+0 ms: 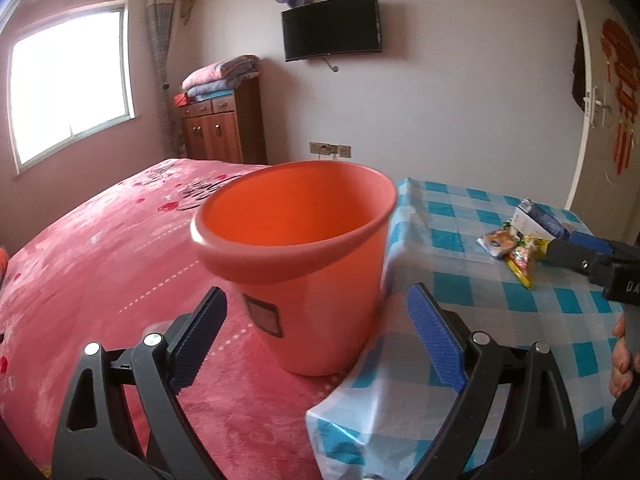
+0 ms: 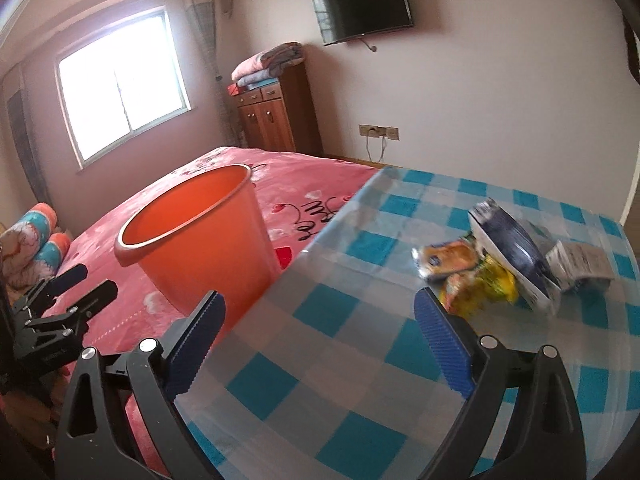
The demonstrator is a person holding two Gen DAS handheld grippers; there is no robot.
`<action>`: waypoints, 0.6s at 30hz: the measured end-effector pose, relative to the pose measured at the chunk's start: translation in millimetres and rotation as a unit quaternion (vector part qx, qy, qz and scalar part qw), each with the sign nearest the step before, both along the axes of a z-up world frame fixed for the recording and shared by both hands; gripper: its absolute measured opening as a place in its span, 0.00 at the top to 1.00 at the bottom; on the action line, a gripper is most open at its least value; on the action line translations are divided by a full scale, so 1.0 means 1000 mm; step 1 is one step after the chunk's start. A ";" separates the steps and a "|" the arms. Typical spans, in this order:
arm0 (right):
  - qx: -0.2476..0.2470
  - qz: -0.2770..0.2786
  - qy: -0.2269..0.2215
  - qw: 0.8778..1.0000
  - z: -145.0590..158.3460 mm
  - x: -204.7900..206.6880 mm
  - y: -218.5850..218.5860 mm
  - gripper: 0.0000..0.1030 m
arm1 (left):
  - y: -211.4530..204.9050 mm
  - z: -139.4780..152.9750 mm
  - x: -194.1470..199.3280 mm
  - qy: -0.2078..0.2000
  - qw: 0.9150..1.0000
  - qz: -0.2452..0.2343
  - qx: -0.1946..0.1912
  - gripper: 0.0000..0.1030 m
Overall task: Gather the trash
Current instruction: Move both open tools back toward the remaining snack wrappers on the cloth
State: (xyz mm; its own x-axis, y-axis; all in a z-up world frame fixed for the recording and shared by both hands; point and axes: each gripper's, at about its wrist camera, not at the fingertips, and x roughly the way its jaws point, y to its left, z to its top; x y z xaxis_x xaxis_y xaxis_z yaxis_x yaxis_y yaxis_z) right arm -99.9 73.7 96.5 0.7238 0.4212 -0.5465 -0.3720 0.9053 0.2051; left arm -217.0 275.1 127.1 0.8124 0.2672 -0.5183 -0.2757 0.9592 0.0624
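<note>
Bed [image 1: 100, 248]: big pink spread filling the left of both views, and the bin is sitting right on it.
Table [image 1: 480, 320]: blue-and-white checked cloth on the right, its near corner hanging just beside the bin.
Orange bin [image 1: 296, 248]: upright on the bed, mouth open and empty as far as one can see, hard up against the table edge.
Left gripper [image 1: 316, 336]: jaws spread wide with nothing pinched, the bin's lower wall sitting in the gap ahead of them.
Right gripper [image 2: 320, 344]: jaws also wide apart, empty, over the table and aimed at the litter on its far right.
Trash pile [image 2: 504, 268]: a dark blue packet, a yellow wrapper, a small snack pack and a crumpled white carton, touching in one heap.
Risk, bin: soft bedding under it, so a nudge from the left jaws could tip it over.
Risk, grab: the pieces overlap, so a pinch may lift one and drag the others off the slick cloth.
Hard to read: the heap is motion-blurred and no label is legible; the bin's bottom is hidden; only a few fingertips of the person show.
</note>
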 end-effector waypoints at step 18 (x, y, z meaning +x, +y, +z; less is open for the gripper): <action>0.027 -0.032 0.012 0.999 -0.034 -0.009 -0.051 0.09 | -0.072 0.000 0.022 0.019 0.998 -0.060 0.028 0.11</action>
State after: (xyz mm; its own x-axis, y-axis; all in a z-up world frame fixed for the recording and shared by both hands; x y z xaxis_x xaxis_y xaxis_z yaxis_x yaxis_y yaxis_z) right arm -109.2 22.4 62.1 0.7368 0.4040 -0.5421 -0.3088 0.9144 0.2618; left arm -194.8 203.6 127.0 0.8199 0.1987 -0.5370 -0.1559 0.9799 0.1245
